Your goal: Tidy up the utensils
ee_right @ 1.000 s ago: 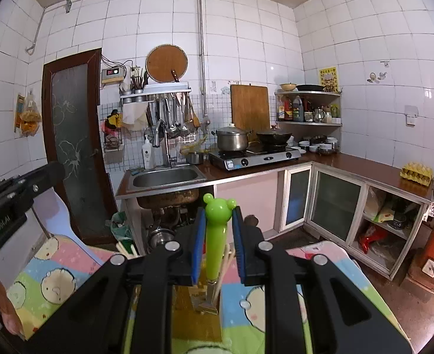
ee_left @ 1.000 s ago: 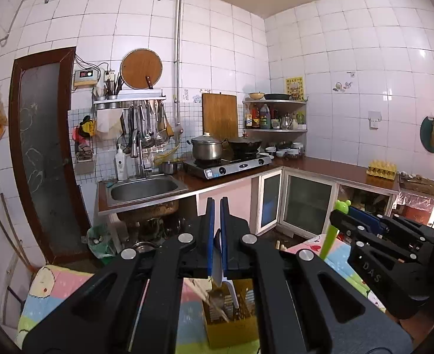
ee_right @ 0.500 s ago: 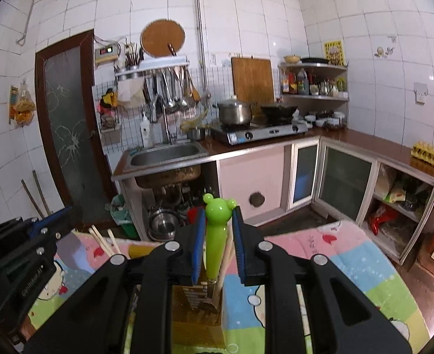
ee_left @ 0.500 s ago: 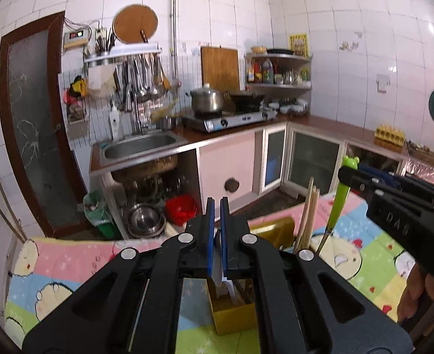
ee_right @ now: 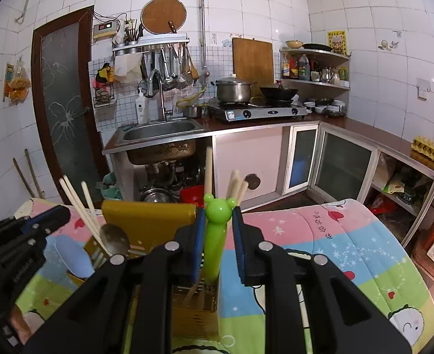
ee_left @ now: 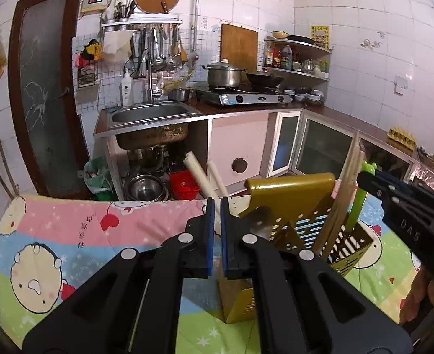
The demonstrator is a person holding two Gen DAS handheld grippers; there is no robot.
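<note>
Step in hand: dropping utensils into the yellow utensil caddy (ee_right: 146, 215) standing on the cartoon-print cloth (ee_right: 335, 236).

Your right gripper (ee_right: 217, 246) is clenched on the green frog-handled utensil (ee_right: 215, 230); the shaft runs down into the caddy's near compartment, its lower end hidden among the slots.

Your left gripper (ee_left: 215, 236) is pinched on a thin pale handle (ee_left: 217, 221), which the right view shows as a blue-white spoon (ee_right: 73, 255) over the caddy's other side, beside the metal spoon (ee_right: 113, 240) and chopsticks (ee_right: 78, 206).

Next move, as I judge it: sink both pieces until they seat, then let go, clear of the chopsticks.
</note>
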